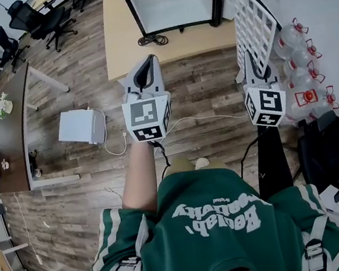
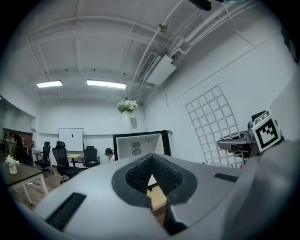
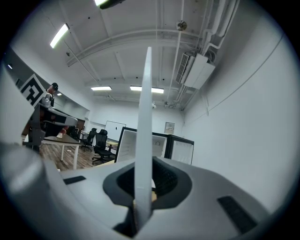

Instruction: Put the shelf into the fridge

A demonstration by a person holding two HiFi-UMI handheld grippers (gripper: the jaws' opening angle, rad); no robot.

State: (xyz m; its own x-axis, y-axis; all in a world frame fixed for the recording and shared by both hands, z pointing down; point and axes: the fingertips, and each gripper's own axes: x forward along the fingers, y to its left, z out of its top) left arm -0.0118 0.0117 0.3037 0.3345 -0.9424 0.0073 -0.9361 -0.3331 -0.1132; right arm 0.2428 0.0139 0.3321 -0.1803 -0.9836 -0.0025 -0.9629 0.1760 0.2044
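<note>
The white wire shelf [image 1: 253,18] stands upright on its edge at the right, and my right gripper [image 1: 250,62] is shut on its lower rim. In the right gripper view the shelf [image 3: 143,136] shows edge-on as a thin white bar rising from between the pads of that gripper [image 3: 142,190]. The open fridge [image 1: 169,0] stands ahead on a pale wooden platform [image 1: 137,42]. My left gripper [image 1: 148,62] hovers left of the shelf, shut and holding nothing. In its own view the left gripper [image 2: 151,164] points toward the fridge [image 2: 139,145], with the shelf [image 2: 211,122] to its right.
Water bottles with red caps [image 1: 302,63] line the right wall. A white box [image 1: 80,126] with a cable lies on the wood floor at the left. A long desk [image 1: 13,135] and office chairs [image 1: 41,21] stand further left. A black chair [image 1: 336,142] is at my right.
</note>
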